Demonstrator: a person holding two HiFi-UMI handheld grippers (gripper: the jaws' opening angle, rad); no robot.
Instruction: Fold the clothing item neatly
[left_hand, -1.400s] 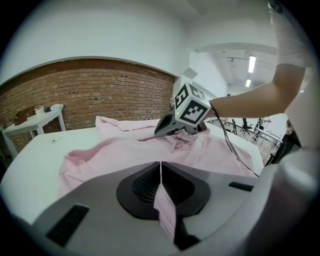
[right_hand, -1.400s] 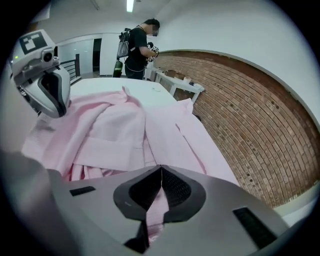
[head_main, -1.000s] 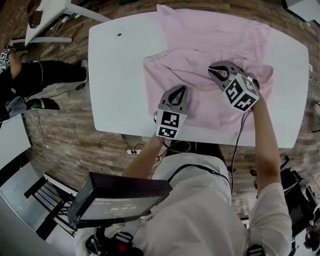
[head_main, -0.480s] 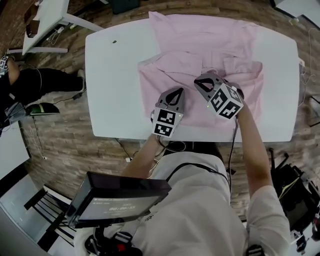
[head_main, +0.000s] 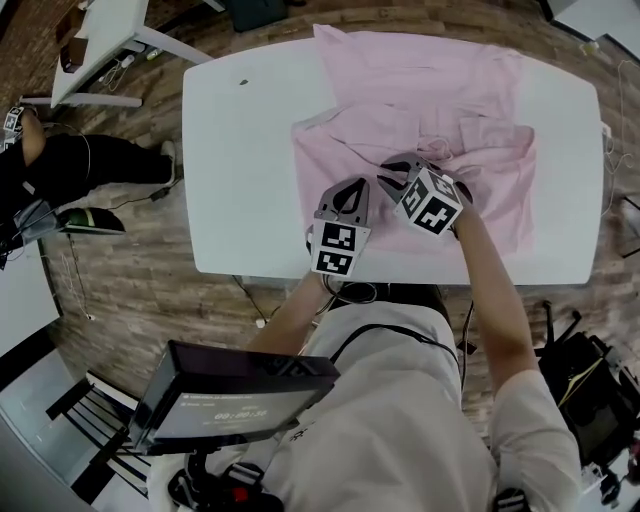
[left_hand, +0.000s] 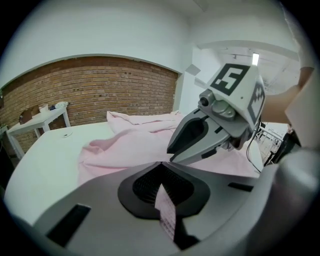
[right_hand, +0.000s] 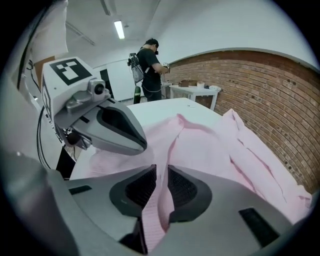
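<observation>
Shirt (head_main: 440, 100) fold brought across: right gripper (head_main: 393, 175), now beside left gripper (head_main: 358, 190), has just been opening its jaws, cloth loose between them; left's jaws grip cloth. Fold seemingly laid.

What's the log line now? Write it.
left gripper: shut on shirt | right gripper: jaws just opening, shirt between | table: shirt on it

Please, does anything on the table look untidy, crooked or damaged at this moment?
Yes: the pink shirt lies rumpled on the white table, with a bunched ridge across its middle and uneven edges. I see no damage and nothing spilled.
</observation>
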